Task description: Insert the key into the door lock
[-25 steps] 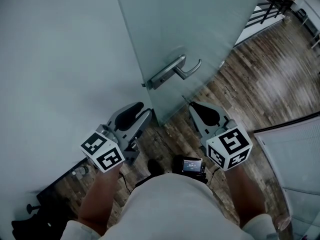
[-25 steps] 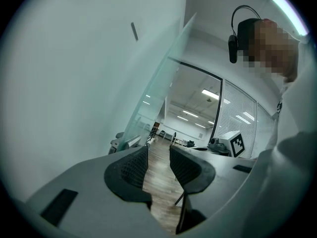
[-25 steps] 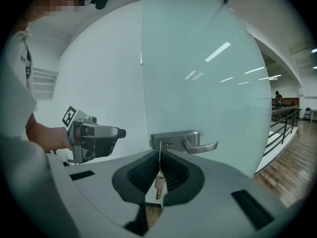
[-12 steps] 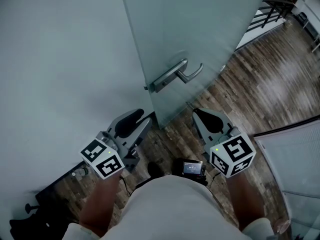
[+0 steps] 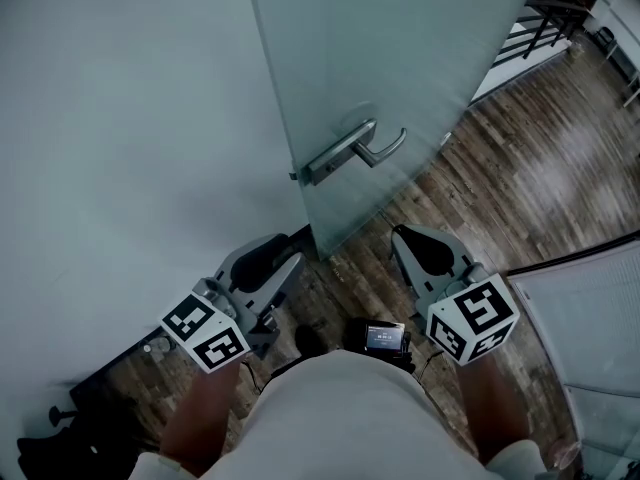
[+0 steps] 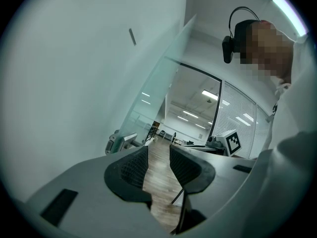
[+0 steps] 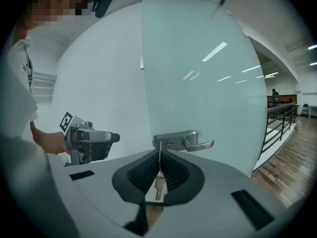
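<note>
A frosted glass door [image 5: 400,58] stands ahead, with a metal lever handle [image 5: 381,149] on a lock plate [image 5: 330,158]. In the right gripper view the lock plate [image 7: 173,140] and the handle [image 7: 199,144] sit just beyond the jaws, with a small keyhole beside the handle. My right gripper [image 7: 159,156] is shut on a key [image 7: 158,185]: a thin metal edge stands up between the pads and a silver key hangs below. In the head view the right gripper [image 5: 400,234] is below the handle, short of the door. My left gripper [image 5: 291,252] is by the door's edge; its jaws [image 6: 158,151] stand apart with nothing between them.
A pale wall [image 5: 120,118] fills the left side. Wood floor [image 5: 520,178] runs to the right, with a black railing [image 5: 545,13] at the far right and a glass panel [image 5: 590,318] near my right arm. A small device with a screen [image 5: 385,334] hangs at my waist.
Both grippers have drawn back a little from the door, lower in the head view. The right gripper's hold on the key has not changed.
</note>
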Available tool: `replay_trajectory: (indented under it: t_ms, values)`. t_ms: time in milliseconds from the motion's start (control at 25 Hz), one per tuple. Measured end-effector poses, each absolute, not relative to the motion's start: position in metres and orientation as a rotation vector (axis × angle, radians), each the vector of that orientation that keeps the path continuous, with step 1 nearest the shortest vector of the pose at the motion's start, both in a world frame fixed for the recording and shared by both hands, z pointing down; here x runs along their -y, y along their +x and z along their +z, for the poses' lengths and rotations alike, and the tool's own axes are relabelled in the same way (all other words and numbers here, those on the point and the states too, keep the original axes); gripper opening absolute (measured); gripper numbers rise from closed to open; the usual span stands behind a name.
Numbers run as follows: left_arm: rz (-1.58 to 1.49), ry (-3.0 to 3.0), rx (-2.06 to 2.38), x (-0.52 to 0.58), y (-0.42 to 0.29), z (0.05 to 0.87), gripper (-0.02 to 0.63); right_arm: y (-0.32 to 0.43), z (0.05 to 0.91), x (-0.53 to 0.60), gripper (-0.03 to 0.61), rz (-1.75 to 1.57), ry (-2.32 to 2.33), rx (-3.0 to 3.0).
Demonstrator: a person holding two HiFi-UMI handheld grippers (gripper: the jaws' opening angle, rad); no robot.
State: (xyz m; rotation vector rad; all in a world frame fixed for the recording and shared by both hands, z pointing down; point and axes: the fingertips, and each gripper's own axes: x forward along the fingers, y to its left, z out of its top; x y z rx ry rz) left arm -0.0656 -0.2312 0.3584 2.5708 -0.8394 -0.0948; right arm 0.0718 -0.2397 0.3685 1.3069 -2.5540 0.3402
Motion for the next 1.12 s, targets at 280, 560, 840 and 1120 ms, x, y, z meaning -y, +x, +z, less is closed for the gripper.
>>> replay_trajectory:
  t_ms: [280,560,840,1120]
  values:
    - [-0.085,2.565,0.829,0.22,-0.065,0.361,0.15,0.076,0.368,0.232,0.017,0.347,1.306,2.55]
    - [-0.085,2.57,0.804,0.203,-0.062,0.356,0.15,0.078,0.365,0.218,0.017,0.363,1.309,2.554]
    - [-0.071,2.566,0.764,0.186,-0.055,0.358,0.15,0.083,0.364,0.206,0.017,0.38,1.314,2.552]
    - [-0.06,2.559,0.741,0.175,-0.05,0.359,0.15,0.083,0.358,0.2,0.017,0.378,1.315,2.559]
